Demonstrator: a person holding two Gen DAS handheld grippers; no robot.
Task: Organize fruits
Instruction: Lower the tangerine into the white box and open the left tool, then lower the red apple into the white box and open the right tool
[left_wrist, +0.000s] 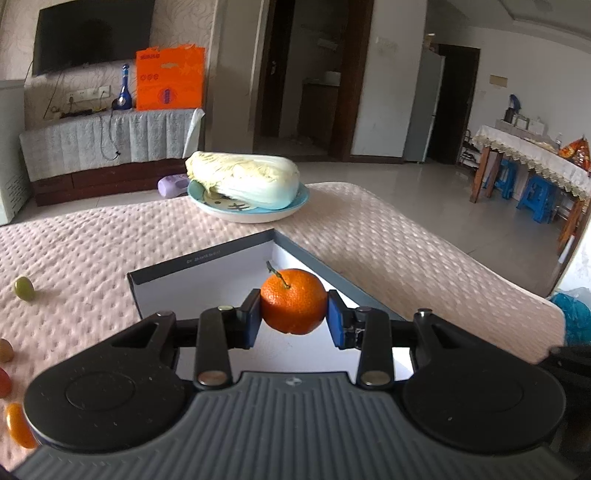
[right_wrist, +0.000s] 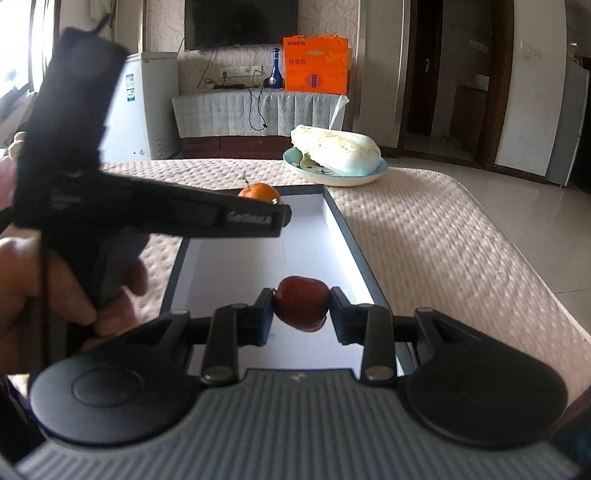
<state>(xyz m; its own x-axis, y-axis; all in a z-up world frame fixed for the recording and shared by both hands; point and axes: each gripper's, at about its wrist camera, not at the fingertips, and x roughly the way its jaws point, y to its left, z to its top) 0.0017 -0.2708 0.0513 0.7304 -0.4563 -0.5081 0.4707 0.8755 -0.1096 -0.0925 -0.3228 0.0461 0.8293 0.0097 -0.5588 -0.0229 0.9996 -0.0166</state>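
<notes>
My left gripper (left_wrist: 293, 315) is shut on an orange mandarin (left_wrist: 293, 301) with a short stem and holds it over the far part of a shallow dark-rimmed box with a white floor (left_wrist: 207, 277). My right gripper (right_wrist: 301, 314) is shut on a dark red fruit (right_wrist: 301, 308) and holds it over the near part of the same box (right_wrist: 332, 229). The left gripper's body (right_wrist: 166, 214) crosses the right wrist view, with the mandarin (right_wrist: 258, 192) showing behind it. Small loose fruits lie on the pink cloth at the left: a green one (left_wrist: 24, 288), another (left_wrist: 5, 350) and an orange one (left_wrist: 16, 424).
A blue plate (left_wrist: 295, 205) with a napa cabbage (left_wrist: 243, 177) stands on the pink quilted table cover (left_wrist: 388, 236) beyond the box. The table's right edge drops to a tiled floor. A cabinet with an orange bag (left_wrist: 168, 79) stands behind.
</notes>
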